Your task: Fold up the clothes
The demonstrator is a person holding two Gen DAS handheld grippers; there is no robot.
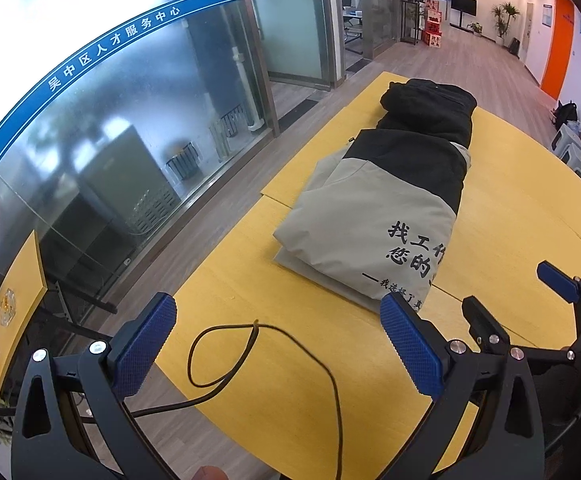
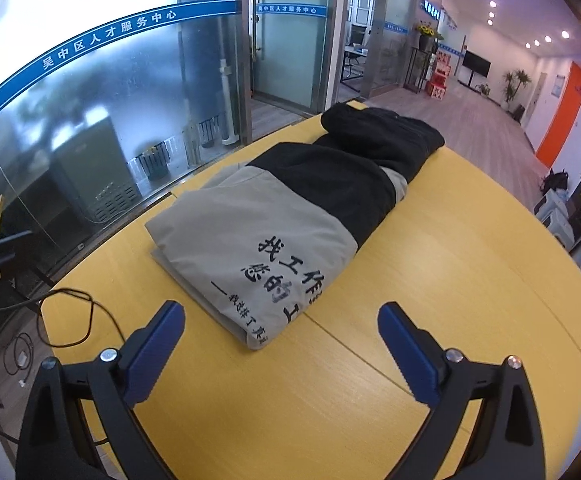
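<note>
Now both tools hang above the yellow wood-grain table (image 2: 430,272); the left gripper (image 1: 278,344) has its blue-padded jaws spread wide with nothing between them but a thin black cable (image 1: 250,364) looping across the tabletop just ahead; the right gripper (image 2: 280,350) is equally wide apart and empty, and it shows at the right edge of the left wrist view (image 1: 522,300); ahead of both lies the folded grey-and-black jacket with black printed characters (image 2: 274,224), its grey hem nearest the fingers, close to but not touching the right gripper's pads (image 2: 154,356); beyond it, touching its far end, sits a bundled black garment (image 2: 386,136); frosted glass panels with a blue band (image 2: 138,24) run along the left.
</note>
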